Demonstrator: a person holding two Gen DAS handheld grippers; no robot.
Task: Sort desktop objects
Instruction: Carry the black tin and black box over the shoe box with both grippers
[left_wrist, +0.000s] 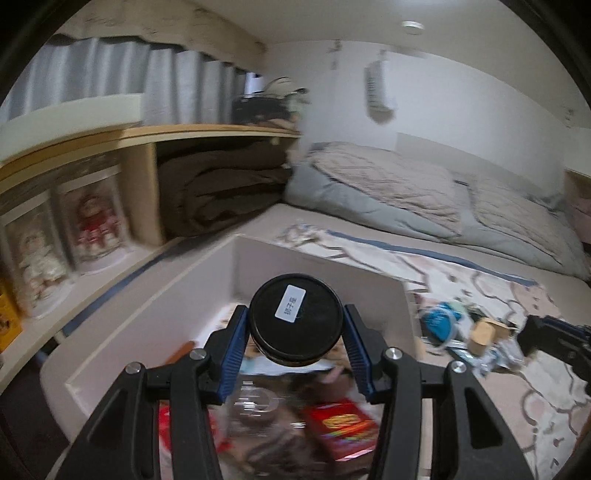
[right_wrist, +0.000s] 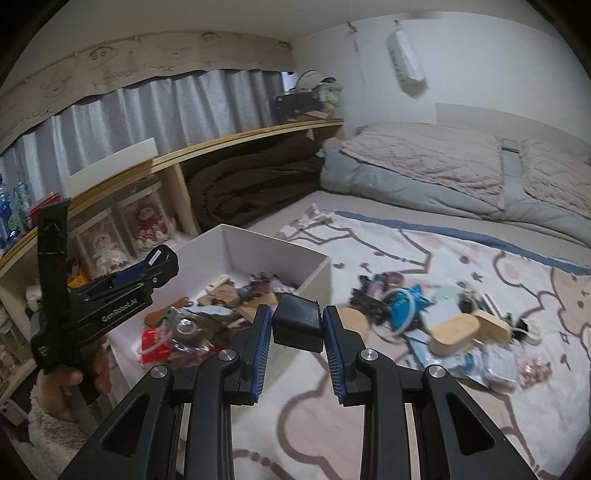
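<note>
- Your left gripper (left_wrist: 295, 328) is clamped on a round black jar (left_wrist: 295, 319) with a white label on its lid, held above the open white box (left_wrist: 317, 273) that stands at the left edge of the patterned bed cover (right_wrist: 424, 406).
- Your right gripper (right_wrist: 297, 328) is clamped on a small black block (right_wrist: 297, 323), its pads pressed to both sides; it hangs over the cover just beside the box's near right corner, not yet over the opening.
- In the right wrist view your left hand (right_wrist: 70, 373) shows at the frame's left, a fleecy white sleeve (right_wrist: 48, 435) below it, with the jar raised over the box's left side.
- The box already holds a good share of the clutter: a red packet (left_wrist: 341, 428), a clear plastic piece (left_wrist: 255, 402), brown cut-outs and other small items too blurred to name.
- A loose pile (right_wrist: 424, 317) is left on the cover well to the right of the box: a blue-and-white item (right_wrist: 404, 302), two pale wooden oval cases (right_wrist: 454, 334), packets and dark tangles.
- As a judgement, the sort is about midway: two more pieces are poised to go in, and the pile on the cover calls for several more trips.
- Behind, a wooden shelf (right_wrist: 221, 142) with folded brown bedding and boxed dolls runs along the bed's far left edge; none of it looks part of the job.
</note>
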